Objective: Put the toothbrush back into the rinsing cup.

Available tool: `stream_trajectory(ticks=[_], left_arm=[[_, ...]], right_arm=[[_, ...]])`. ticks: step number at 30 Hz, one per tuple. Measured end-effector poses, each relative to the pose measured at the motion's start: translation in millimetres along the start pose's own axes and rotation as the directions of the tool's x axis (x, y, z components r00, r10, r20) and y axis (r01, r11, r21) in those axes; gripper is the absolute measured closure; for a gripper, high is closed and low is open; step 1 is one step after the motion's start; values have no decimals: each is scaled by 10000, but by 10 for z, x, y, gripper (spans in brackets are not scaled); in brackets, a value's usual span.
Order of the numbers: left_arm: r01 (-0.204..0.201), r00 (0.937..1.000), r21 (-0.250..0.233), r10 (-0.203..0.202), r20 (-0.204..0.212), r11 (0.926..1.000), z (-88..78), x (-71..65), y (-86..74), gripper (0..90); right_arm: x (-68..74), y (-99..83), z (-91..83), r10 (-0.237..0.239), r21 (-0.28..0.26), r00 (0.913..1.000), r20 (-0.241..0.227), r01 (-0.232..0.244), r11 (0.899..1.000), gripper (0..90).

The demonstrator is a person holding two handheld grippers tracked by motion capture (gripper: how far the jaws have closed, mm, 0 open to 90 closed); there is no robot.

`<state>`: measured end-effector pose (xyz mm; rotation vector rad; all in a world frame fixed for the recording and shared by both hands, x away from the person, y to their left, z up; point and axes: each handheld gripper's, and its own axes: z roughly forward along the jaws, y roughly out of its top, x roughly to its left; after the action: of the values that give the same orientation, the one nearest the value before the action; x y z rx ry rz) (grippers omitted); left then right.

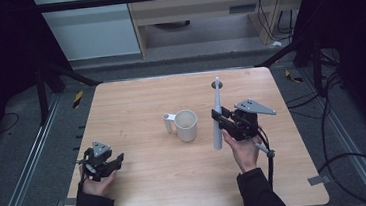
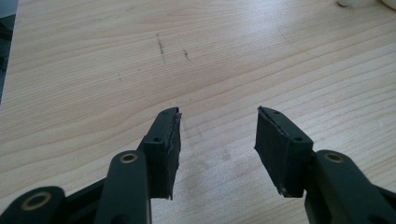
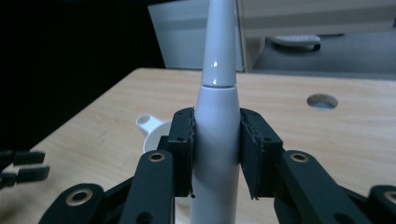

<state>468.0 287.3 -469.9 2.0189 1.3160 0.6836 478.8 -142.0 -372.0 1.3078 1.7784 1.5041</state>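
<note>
A white electric toothbrush (image 1: 216, 115) stands nearly upright in the air above the table, right of a white mug (image 1: 186, 125). My right gripper (image 1: 219, 121) is shut on the toothbrush's handle; in the right gripper view both black pads press the white body (image 3: 216, 140) and its thin neck rises out of the top. The mug (image 3: 152, 133) shows low, behind the left jaw, with its handle pointing left. My left gripper (image 1: 118, 160) rests at the table's front left, open, with bare wood between its fingers (image 2: 168, 140).
A round cable hole (image 1: 216, 84) sits near the table's far edge, also seen as a hole (image 3: 322, 101) in the right gripper view. Faint dark scuffs (image 2: 161, 44) mark the wood ahead of the left gripper. Black frame struts stand at both far corners.
</note>
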Motion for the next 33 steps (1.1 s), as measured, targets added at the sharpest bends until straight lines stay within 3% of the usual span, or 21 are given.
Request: stream_trajectory(ticks=[14, 33], left_arm=[[47, 10000, -88, -47, -44, 10000, -8, 19, -3, 492], [76, 10000, -148, -77, -59, 9999, -5, 25, -4, 487]], right_arm=[[86, 207, 257, 182, -1505, 9994, 306, -134, 9885, 675], [154, 307, 603, 390, -2125, 9987, 315, -314, 9767, 675]])
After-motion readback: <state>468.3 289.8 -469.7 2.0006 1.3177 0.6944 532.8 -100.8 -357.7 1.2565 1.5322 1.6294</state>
